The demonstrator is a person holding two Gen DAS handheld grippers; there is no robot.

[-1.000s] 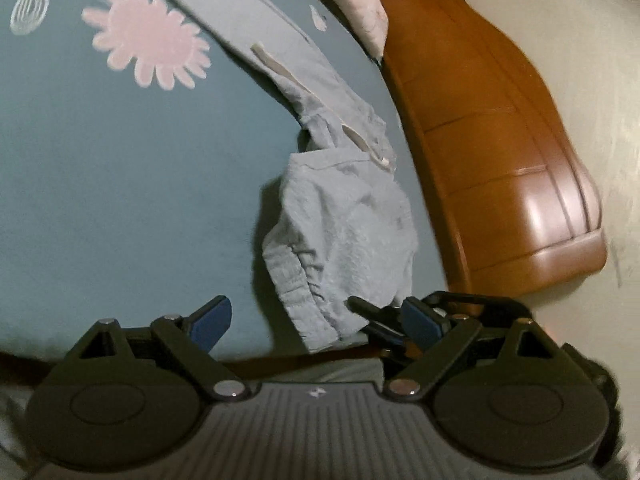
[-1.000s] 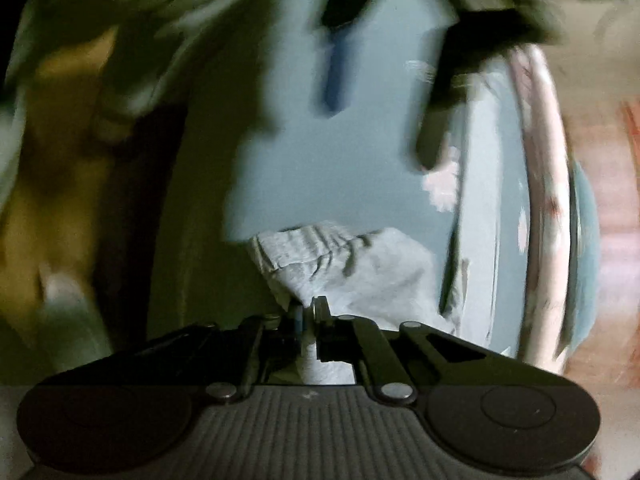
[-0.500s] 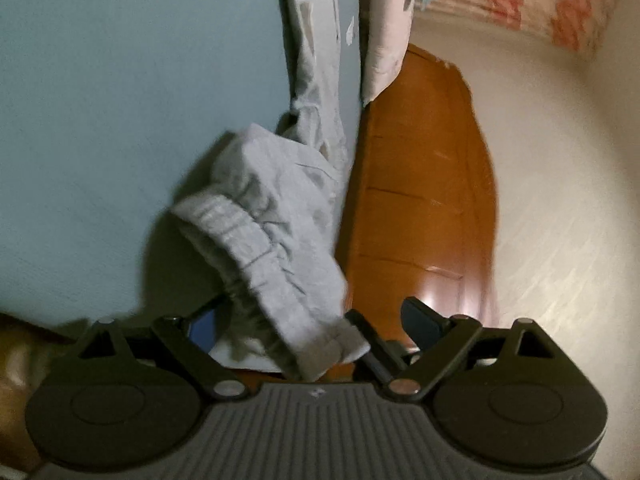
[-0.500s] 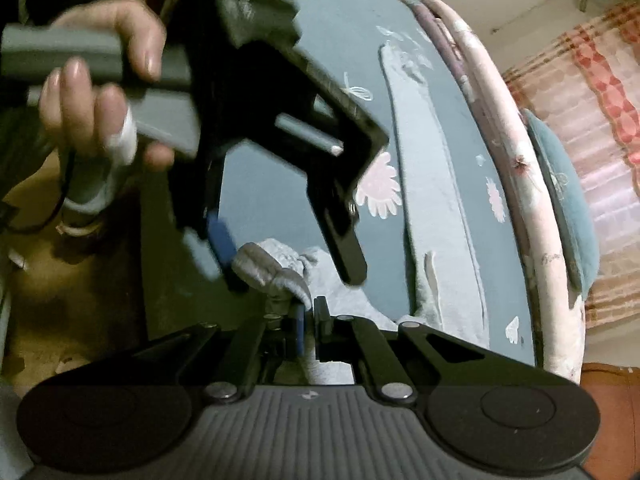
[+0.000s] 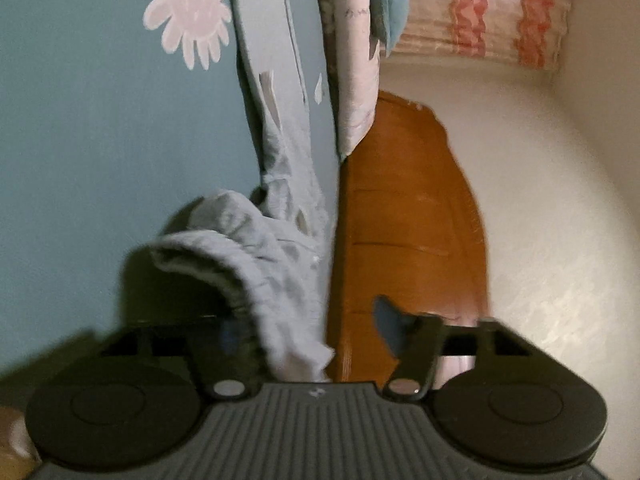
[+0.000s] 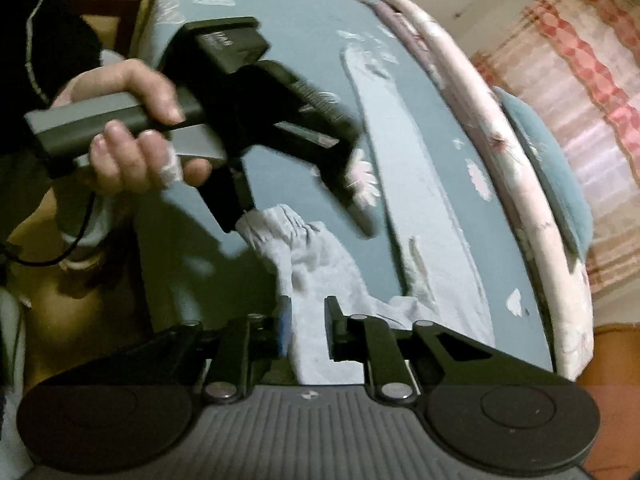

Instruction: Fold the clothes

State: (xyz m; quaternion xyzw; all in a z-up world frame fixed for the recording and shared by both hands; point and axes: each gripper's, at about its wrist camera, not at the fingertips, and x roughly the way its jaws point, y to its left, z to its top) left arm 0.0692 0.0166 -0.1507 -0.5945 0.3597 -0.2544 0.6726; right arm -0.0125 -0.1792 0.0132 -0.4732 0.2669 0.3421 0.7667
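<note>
Light grey-blue trousers lie stretched along the teal bed sheet, their bunched elastic waistband lifted near the bed's end. My left gripper is open, the waistband edge draped between its fingers. In the right wrist view the trousers run from my right gripper up the bed. The right jaws are partly apart with cloth between them. The left gripper, held by a hand, sits at the waistband's far corner.
A wooden footboard borders the bed's end, with pale floor beyond. A rolled quilt and teal pillow line the bed's far side. A pink-patterned curtain hangs behind. The person's hand holds the left tool.
My right jaws have gone from shut on the cloth to partly apart. My left gripper has moved in over the waistband, and the waistband now lies between its fingers.
</note>
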